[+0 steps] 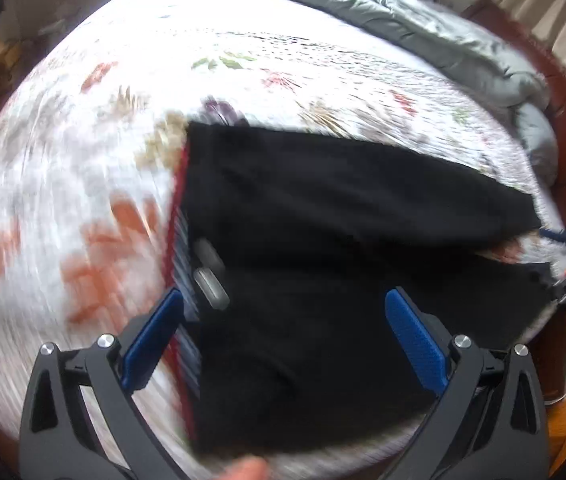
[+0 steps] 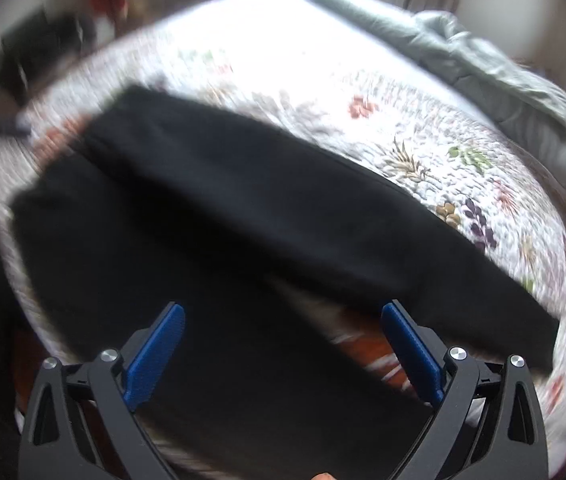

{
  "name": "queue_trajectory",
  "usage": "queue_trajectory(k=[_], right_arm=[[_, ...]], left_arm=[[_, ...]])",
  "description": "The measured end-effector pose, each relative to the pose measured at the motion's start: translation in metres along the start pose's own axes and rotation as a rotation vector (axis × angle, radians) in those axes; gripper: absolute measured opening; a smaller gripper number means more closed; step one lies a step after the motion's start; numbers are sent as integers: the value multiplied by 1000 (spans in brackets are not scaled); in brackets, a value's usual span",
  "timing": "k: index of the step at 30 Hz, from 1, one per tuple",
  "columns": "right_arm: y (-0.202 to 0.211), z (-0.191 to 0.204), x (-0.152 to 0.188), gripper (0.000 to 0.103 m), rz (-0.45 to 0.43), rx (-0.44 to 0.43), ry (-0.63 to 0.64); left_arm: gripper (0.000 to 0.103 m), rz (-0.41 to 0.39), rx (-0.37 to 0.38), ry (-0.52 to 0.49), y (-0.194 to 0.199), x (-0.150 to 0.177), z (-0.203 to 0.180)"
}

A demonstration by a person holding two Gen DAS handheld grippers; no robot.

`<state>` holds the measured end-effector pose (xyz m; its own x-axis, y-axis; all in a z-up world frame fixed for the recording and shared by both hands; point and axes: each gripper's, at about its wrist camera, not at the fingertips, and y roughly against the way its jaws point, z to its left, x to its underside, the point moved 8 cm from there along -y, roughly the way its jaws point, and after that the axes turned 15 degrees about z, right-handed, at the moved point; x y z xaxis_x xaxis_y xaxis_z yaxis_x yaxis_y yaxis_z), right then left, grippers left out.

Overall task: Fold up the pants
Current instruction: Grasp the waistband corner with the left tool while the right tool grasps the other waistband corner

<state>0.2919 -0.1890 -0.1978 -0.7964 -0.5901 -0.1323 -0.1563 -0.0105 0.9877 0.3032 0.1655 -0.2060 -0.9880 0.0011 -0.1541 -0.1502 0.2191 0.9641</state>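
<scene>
The black pants [image 1: 323, 240] are lying flat on the floral bed [image 1: 83, 160], along its near edge, long axis running across both views. The left hand-held gripper [image 1: 283, 344] is hovering wide open over the striped waistband [image 1: 181, 248] end. The right hand-held gripper [image 2: 283, 352] is hanging equally wide above the two legs [image 2: 243, 200], holding nothing. Open quilt is lying beyond the pants toward the grey duvet [image 1: 423, 20], giving room to fold.

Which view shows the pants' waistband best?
Left wrist: the striped, red-edged waistband of the pants runs along their left edge. Right wrist shows only the black legs; no waistband visible.
</scene>
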Motion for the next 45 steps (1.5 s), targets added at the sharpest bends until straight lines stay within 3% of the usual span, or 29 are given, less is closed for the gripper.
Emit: queue_trajectory(k=[4,6,8,9,14,23,24,25,28,30,34,40,45], right_arm=[[-18,-50,-50,98,84,-170,42],[-30,-69,-69,96,126,-211,44],[-40,-82,-83,84,164,-237,54],[-46,-88,-92,83,192,-269,66],[-69,-105,-110,83,270,-301,111],[-119,-111,-109,83,389,-381,177],[-118,-110,-107,82,391,-387,181],[-118,-111,-106,82,394,-396,184],[-115,-120,-104,66,408,-408,171],[-115,-126,-101,47,429,-421,169],[-112,-126,-94,31,450,-400,188],[-94,-119,-86,13,408,-357,182],[-64,-119,-77,9,345,-329,174]], left_arm=[[100,28,56,-31,-30,-77,47],[100,64,91,-18,-51,-107,63],[100,90,123,-24,-67,-125,69],[100,111,138,-38,-77,-134,69],[100,175,146,-87,-109,-148,63],[99,204,133,-137,-117,-157,57],[95,207,120,-150,-117,-156,57],[82,211,100,-161,-117,-155,57],[58,220,61,-164,-116,-159,62],[50,228,71,-166,-112,-161,62],[35,224,74,-174,-105,-161,58],[23,192,76,-198,-89,-156,49],[19,140,70,-219,-63,-151,36]])
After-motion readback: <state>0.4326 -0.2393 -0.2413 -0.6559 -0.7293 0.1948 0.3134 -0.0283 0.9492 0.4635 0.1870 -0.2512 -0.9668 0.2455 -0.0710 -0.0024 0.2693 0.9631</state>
